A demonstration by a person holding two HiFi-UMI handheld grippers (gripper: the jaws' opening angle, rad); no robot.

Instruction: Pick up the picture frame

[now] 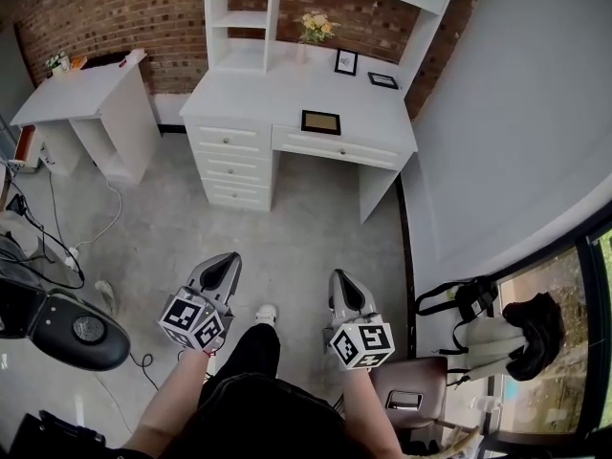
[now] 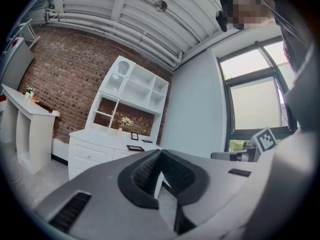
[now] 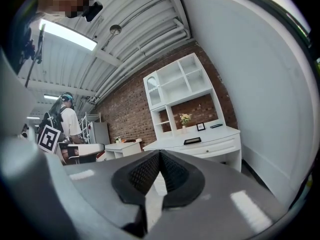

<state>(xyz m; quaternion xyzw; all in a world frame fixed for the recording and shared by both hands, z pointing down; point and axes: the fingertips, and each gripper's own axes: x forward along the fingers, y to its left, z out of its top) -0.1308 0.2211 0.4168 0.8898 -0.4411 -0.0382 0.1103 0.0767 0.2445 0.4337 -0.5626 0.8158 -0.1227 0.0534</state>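
- While I hold both grippers level over the grey floor (image 1: 287, 247), well short of the white desk (image 1: 239, 98), the left gripper (image 1: 228, 258) has its jaws pressed together at the tips, with nothing caught between them.
- Beside it, the right gripper (image 1: 342, 277) is likewise closed tight and empty.
- Dark-edged, the picture frame (image 1: 320, 121) lies flat near the desk's front edge, right of middle, just above the wide drawer (image 1: 335, 148) and well apart from both grippers.
- Nearer the back edge stands a small upright frame (image 1: 345, 62), and a flat dark frame (image 1: 383, 80) lies toward the back right corner.
- Yellow flowers (image 1: 315, 27) stand at the back edge, left of the upright frame, below the white shelves (image 1: 244, 17).
- To the desk's left, a second white table (image 1: 81, 94) stands against the brick wall (image 1: 124, 17).
- At the far left of the right gripper view I can see a person in a white shirt (image 3: 70, 124), standing.
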